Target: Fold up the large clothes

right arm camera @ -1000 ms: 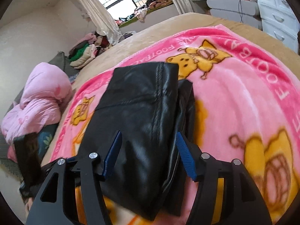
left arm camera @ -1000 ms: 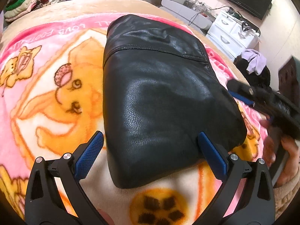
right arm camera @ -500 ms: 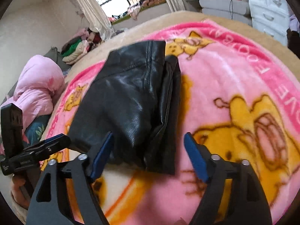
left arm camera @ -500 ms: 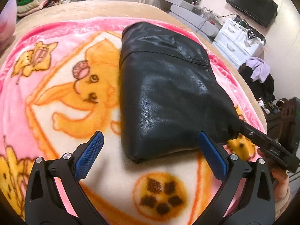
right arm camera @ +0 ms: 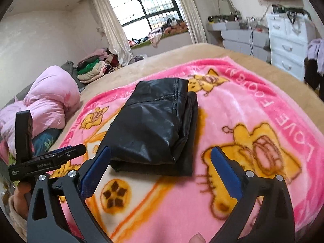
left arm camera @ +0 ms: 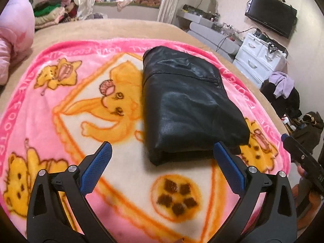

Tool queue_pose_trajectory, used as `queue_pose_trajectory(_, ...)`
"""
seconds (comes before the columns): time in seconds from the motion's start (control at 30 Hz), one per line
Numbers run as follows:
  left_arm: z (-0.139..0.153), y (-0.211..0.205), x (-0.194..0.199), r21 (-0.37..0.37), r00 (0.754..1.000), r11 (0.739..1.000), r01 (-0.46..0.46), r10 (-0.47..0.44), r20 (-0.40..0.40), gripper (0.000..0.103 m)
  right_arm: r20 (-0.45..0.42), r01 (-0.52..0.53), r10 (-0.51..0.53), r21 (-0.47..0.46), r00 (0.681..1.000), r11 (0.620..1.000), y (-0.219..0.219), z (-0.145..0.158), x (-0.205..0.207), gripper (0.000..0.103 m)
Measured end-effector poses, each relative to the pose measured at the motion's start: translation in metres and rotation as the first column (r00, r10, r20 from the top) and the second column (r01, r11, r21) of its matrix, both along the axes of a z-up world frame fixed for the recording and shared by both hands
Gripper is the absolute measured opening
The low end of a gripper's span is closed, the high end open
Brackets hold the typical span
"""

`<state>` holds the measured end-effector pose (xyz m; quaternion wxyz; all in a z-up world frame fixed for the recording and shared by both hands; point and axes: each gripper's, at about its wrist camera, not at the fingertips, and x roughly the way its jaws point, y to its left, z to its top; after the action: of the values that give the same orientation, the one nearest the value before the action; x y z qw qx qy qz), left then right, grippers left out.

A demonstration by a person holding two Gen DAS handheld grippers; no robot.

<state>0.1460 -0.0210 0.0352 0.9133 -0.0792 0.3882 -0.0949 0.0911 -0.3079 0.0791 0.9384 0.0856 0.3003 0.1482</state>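
A black leather garment (left arm camera: 186, 105) lies folded into a compact rectangle on the pink cartoon blanket (left arm camera: 60, 105). It also shows in the right wrist view (right arm camera: 156, 125). My left gripper (left arm camera: 162, 154) is open and empty, held back from the garment's near edge. My right gripper (right arm camera: 160, 156) is open and empty, also short of the garment's near edge. The right gripper shows at the right edge of the left wrist view (left arm camera: 301, 158). The left gripper shows at the left of the right wrist view (right arm camera: 46, 158).
The blanket covers a beige bed (left arm camera: 121, 28). A pink duvet (right arm camera: 46, 101) and piled clothes (right arm camera: 93, 68) lie at the far left. White drawers (left arm camera: 261, 60) and a wall television (left arm camera: 271, 18) stand to the right of the bed.
Both grippers have pulled back from the folded garment, which was between their fingers a second ago. The garment now lies free on the blanket.
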Motion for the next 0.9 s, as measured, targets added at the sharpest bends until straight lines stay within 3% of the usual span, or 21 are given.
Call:
queue_pose_trajectory(0.3, -0.027, -0.004, -0.050, -0.019, 0.999, 1.000, -0.018, 0.019, 0.025, 0.094, 0.012, 0.004, -0.003, -0.062, 1.000, 0.998, 0.003, -0.018, -0.031, 0.098)
queue_pose_trajectory(0.47, -0.042, -0.002, -0.059, -0.001, 1.000, 1.000, -0.027, 0.027, 0.007, 0.094, 0.023, 0.010, -0.006, -0.165, 1.000, 0.986, 0.011, -0.034, -0.046, 0.098)
queue_pose_trajectory(0.9, -0.040, -0.001, -0.062, 0.017, 0.999, 0.999, -0.044, 0.043, 0.018, 0.094, 0.030, 0.019, -0.014, -0.173, 0.999, 0.985, 0.014, -0.034, -0.051, 0.099)
